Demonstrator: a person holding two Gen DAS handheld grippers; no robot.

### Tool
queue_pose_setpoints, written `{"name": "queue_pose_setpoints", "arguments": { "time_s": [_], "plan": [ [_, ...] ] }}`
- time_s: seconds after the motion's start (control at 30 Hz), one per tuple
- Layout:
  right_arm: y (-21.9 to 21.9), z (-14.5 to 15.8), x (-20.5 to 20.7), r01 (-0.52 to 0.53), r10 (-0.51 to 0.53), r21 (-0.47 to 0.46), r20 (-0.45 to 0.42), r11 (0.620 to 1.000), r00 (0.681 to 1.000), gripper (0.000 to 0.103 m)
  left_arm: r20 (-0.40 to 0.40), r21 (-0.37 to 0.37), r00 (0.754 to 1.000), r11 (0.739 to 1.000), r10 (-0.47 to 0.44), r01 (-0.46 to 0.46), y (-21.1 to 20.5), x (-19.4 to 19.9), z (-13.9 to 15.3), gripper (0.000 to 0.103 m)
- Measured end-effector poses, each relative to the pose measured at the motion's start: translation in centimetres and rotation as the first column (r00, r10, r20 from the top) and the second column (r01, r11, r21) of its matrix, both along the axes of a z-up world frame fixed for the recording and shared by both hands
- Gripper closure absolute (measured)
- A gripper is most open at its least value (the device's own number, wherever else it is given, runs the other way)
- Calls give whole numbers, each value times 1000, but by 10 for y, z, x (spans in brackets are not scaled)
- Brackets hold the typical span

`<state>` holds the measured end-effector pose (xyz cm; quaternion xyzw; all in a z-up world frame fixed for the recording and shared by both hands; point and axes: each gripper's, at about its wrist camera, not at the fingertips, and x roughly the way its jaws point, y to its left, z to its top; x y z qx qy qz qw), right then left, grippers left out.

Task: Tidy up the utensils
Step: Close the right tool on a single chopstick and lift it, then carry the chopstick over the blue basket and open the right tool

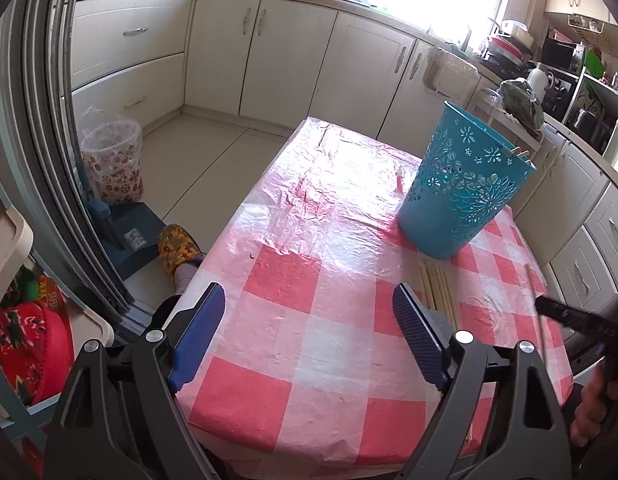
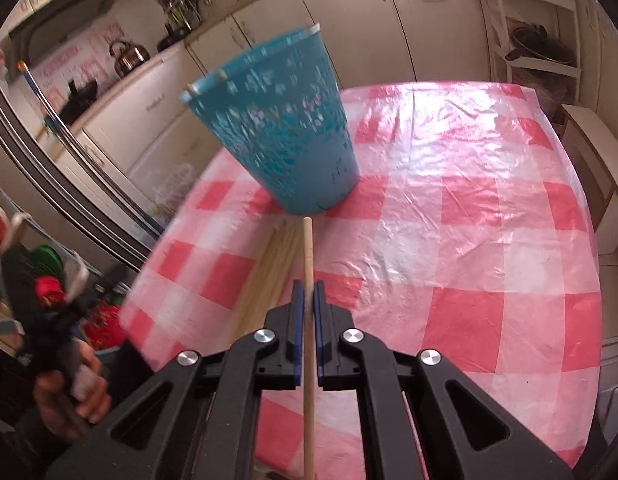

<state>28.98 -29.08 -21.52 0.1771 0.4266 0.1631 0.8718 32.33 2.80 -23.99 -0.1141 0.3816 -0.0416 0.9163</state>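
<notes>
So we've got a table with a pink-and-white checked tablecloth (image 1: 309, 280) under a shiny clear plastic cover, and on it stands a blue plastic basket (image 1: 461, 192) with flower-shaped cutouts, upright, toward the far right part of the table as our left camera sees it. Our right gripper (image 2: 307, 304) is clamped tight on a single wooden chopstick (image 2: 307, 248), the blue pads squeezing it from both sides, with the stick running straight along the fingers and its tip poking out toward the foot of the basket without touching it. The rest of the chopsticks (image 1: 439, 288) are lying flat in a little bunch on the cloth just in front of the basket, side by side and pointing at it; in the right view the same bunch sits just left of the held stick. A couple of stick ends peek over the basket's rim on its right side in the left view, so some are already inside. Our left gripper (image 1: 309, 308) hangs over the near-left part of the table with its blue fingers (image 1: 201, 332) spread wide and nothing between them, just bare cloth underneath. In the right view a hand (image 2: 65, 392) shows at the lower left edge, wrapped around a gripper handle. The right view is a bit smeared, the basket especially. Behind everything there are cream kitchen cabinets (image 1: 269, 52) and a patterned slipper (image 1: 177, 248) on the floor beside the table.
</notes>
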Motion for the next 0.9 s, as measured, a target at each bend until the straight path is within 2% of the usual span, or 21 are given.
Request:
{"name": "queue_pose_setpoints", "arguments": {
  "time_s": [0.1, 0.2, 0.3, 0.4, 0.53, 0.63, 0.73, 0.9],
  "plan": [
    [-8, 44, -1, 9, -23, 118, 115, 993, 993, 97, -2, 0, 1000, 1000, -1, 1, -3, -1, 0, 21],
    [-9, 91, 9, 19, -71, 206, 245, 978, 967, 97, 11, 8, 1000, 1000, -12, 12, -8, -4, 4, 21],
    [-3, 131, 31, 63, -142, 222, 361, 973, 922, 97, 15, 9, 1000, 1000, -21, 21, -12, -5, 6, 21],
    [7, 154, 60, 115, -204, 219, 445, 969, 872, 97, 9, -6, 1000, 1000, -20, 20, -12, -5, 4, 21],
    [15, 157, 100, 212, -276, 182, 505, 960, 818, 97, 0, -23, 1000, 1000, -12, 12, -8, -3, 1, 21],
    [16, 144, 122, 279, -311, 141, 517, 950, 797, 97, -4, -27, 1000, 1000, -8, 8, -4, -1, 0, 21],
    [13, 125, 141, 319, -328, 105, 488, 942, 809, 97, -10, -38, 1000, 999, 0, 0, 0, 2, -2, 21],
    [16, 103, 141, 327, -308, 46, 482, 944, 820, 97, -32, -48, 999, 999, 10, -11, 4, 6, -9, 21]
  ]
}}
